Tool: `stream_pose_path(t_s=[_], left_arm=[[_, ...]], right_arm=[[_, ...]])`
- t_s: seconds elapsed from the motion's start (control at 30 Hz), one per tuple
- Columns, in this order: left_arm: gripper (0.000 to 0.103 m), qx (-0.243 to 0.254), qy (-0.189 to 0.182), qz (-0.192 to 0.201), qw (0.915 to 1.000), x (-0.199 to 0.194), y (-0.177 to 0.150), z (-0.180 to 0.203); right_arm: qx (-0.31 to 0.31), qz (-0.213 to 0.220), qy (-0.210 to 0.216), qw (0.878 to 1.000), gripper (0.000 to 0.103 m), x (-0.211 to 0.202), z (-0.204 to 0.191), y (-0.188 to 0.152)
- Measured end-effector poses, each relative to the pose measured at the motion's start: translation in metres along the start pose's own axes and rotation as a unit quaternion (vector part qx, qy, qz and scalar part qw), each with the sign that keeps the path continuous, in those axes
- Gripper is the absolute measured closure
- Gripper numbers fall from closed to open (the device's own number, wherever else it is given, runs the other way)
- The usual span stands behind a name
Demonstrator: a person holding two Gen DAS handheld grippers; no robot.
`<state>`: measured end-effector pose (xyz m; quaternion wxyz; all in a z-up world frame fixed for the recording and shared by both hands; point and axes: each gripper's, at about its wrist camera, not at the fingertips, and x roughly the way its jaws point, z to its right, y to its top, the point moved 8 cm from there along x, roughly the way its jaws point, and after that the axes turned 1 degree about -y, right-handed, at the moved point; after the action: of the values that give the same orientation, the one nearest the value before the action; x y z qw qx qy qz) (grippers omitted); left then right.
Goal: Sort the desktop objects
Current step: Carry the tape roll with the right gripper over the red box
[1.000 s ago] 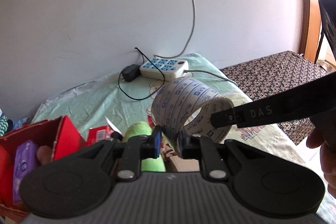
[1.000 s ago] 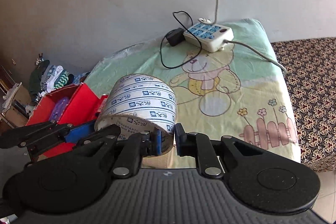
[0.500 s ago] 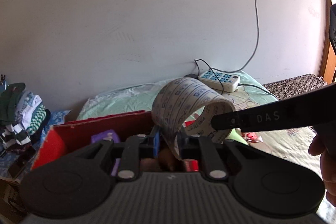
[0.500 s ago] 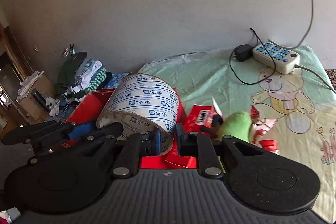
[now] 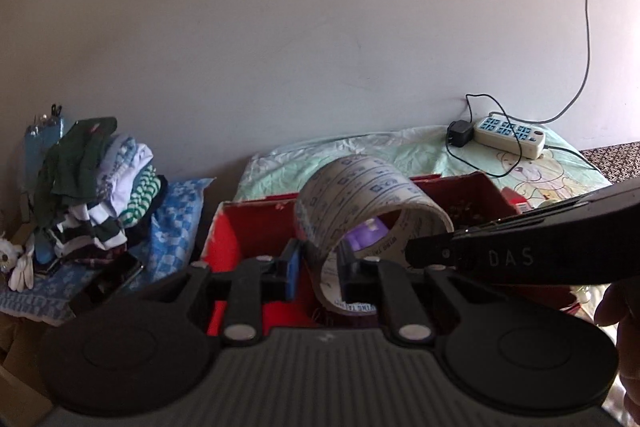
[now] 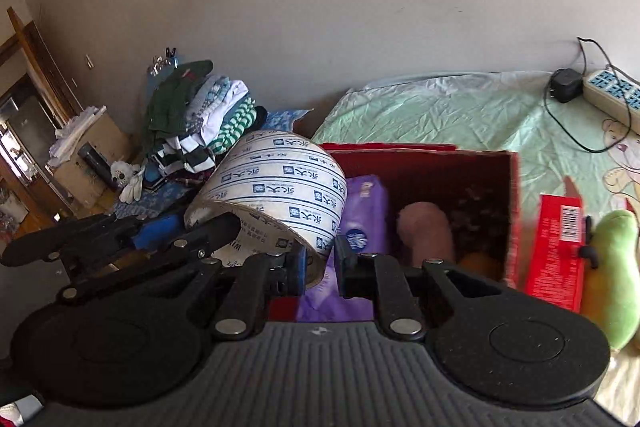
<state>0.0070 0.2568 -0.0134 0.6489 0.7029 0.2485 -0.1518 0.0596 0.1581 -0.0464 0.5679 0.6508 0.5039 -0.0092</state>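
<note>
Moved since one second ago: both hand-held grippers and the roll of tape, from above the open green sheet near the power strip to above the red box.

Desk covering: green sheet (image 6: 452,107) with bear print, power strip (image 5: 509,135) at its far end.

Pile of folded clothes (image 6: 200,123): left of the desk, against the wall.

Red box (image 6: 513,211): open-topped, holding a purple packet (image 6: 366,211) and a brownish object; a flat red carton (image 6: 554,251) and a green soft toy (image 6: 614,267) lie just to its right.

Roll of tape (image 6: 280,187): white with blue print, held in the air over the box's left part, pinched from both sides.

Left hand-held gripper (image 5: 316,267): nearly closed, its fingers clamped on the roll's wall, one inside the ring and one outside.

Right hand-held gripper (image 6: 320,269): likewise nearly closed on the wall at the opposite edge of the same roll.
</note>
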Motion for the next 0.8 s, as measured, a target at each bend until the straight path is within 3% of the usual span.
stream_pose_path(t_s=[0.33,0.57,0.73,0.8], left_arm=[[0.091,-0.008,0.004,-0.039,0.9992,0.04,-0.008,-0.045],[0.087,0.0,0.019,-0.081,0.9965,0.086,-0.021,-0.057],[0.083,0.003,0.027,-0.09,0.9956,0.1,-0.026,-0.06],[0.077,0.005,0.029,-0.089,0.9956,0.103,-0.025,-0.06]], right_arm=[[0.01,-0.069,-0.01,0.998,0.087,0.052,-0.024,0.002],[0.015,-0.082,-0.037,0.996,0.093,0.086,-0.018,0.004],[0.007,-0.086,-0.041,0.995,0.094,0.106,-0.015,0.006],[0.013,-0.089,-0.039,0.995,0.094,0.11,-0.014,0.01]])
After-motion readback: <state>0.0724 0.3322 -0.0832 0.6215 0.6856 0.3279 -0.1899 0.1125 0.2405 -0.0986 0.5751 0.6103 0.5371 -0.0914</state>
